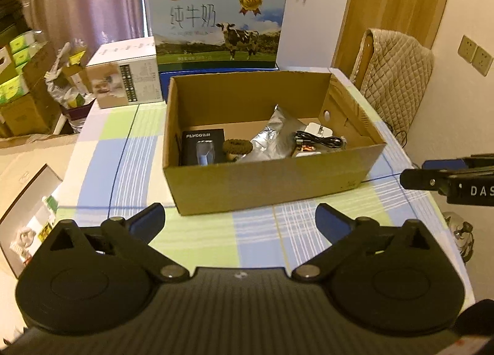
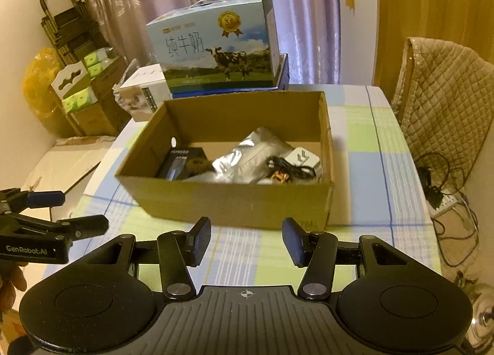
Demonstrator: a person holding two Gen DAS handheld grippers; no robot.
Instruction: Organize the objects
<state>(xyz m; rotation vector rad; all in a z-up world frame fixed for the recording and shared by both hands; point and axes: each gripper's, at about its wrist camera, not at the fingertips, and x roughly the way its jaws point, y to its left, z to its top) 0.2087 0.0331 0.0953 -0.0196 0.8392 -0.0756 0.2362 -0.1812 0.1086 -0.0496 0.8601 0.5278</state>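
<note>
An open cardboard box [image 1: 271, 182] sits on the worktop [image 1: 253, 231], which is covered with a checked cloth of green, blue and white. Inside the box lie the sorted things: a black FLYCO carton [image 1: 202, 146] at the left end, a brown ring-shaped item [image 1: 237, 146] just beside it, a crumpled silver foil pouch [image 1: 273, 138] in the middle, and a coiled black cable [image 1: 318, 140] resting on a white charger [image 1: 318, 131] at the right end. A small orange-patterned item beneath the cable is too small to identify.

The left gripper [image 1: 240, 222] hovers above the cloth in front of the box, its jaws spread wide with nothing between them. The right gripper [image 2: 247, 242] hangs just in front of the box's near wall, its jaws likewise parted and empty (a narrower gap than the left's). In each wrist view, the other gripper shows at the frame's edge.

Behind the box stands a blue milk carton with a cow [image 1: 217, 23] printed on it, set on a dark blue box, and a white carton [image 1: 126, 77] is to its left. A quilted cover [image 1: 395, 77] drapes over a chair at the right edge of the worktop, and stacked boxes of green packs [image 2: 89, 83] fill the room's left corner.
</note>
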